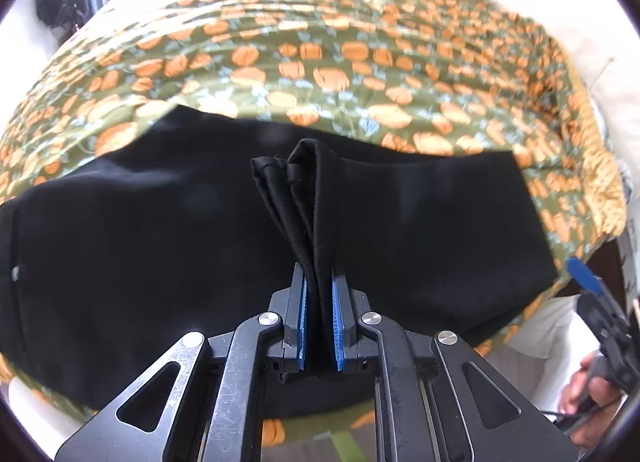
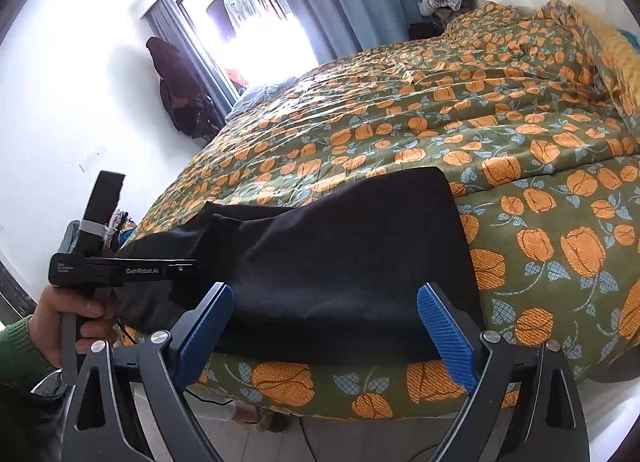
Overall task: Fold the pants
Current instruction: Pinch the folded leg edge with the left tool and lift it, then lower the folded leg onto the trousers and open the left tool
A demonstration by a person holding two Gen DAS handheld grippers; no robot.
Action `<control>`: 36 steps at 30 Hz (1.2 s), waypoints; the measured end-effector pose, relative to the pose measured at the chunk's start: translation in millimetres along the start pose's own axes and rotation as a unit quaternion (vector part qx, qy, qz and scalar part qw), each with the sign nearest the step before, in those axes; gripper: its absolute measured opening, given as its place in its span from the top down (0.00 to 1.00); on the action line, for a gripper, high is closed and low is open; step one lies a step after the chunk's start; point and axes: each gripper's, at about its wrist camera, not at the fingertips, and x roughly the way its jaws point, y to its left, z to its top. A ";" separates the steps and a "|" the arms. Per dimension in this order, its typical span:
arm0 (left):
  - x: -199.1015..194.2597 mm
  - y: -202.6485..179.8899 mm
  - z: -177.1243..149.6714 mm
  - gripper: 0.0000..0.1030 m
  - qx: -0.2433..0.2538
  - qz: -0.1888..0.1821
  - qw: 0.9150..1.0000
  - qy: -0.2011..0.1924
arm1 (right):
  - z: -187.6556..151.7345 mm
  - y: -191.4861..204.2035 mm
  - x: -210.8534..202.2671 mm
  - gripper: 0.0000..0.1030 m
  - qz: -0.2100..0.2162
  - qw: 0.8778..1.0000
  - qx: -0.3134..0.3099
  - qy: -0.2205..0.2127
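- The bed (image 2: 520, 134) fills both views, covered in a green quilt with orange flowers; its near edge is where the work goes on.
- The pants (image 1: 160, 230) — black, already folded into a broad band — lie flat along that near edge, one end reaching toward the right side of the bed, just short of the corner.
- The left gripper (image 1: 320, 302) points steeply down at the middle of the pants; its fingers (image 1: 303, 314) are clenched on a bunched pinch of fabric, several layers and hems gathered upright between the blue pads.
- The right gripper (image 2: 326, 326) hangs at the bed's edge with its fingers spread wide, nothing between them; the pants' near edge lies just beyond the tips.
- A hand (image 2: 76, 318) in a green sleeve holds the left tool's handle.
- Step in hand, as I judge it: a mid-fold grasp, one side gripped, the other not yet taken.
- The next move likely calls for the right fingers to close on the near edge — then both lift and carry evenly, so the layers do not slide apart.
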 end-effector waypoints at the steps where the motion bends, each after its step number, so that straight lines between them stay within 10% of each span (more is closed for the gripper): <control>1: -3.3 2.4 -1.0 0.91 -0.005 -0.001 1.000 -0.004 | 0.5 -0.9 -0.4 0.10 0.000 1.000 0.003 -0.001; 13: 30.7 31.1 -14.7 0.87 -0.011 0.027 0.999 0.015 | -1.3 -1.7 6.1 0.10 0.000 1.000 0.009 0.011; 19: 23.6 31.8 -18.5 0.34 -0.014 0.054 0.998 0.004 | -1.6 -2.8 7.7 0.10 -0.001 1.000 0.013 0.013; 23: 8.6 32.1 -22.4 0.23 -0.020 0.044 0.999 -0.015 | -1.6 -3.3 8.2 0.10 -0.001 1.000 0.014 0.014; 36: -18.3 56.6 -29.5 0.17 -0.048 0.087 0.995 -0.031 | -3.3 -2.1 10.4 0.10 -0.003 1.000 0.011 0.018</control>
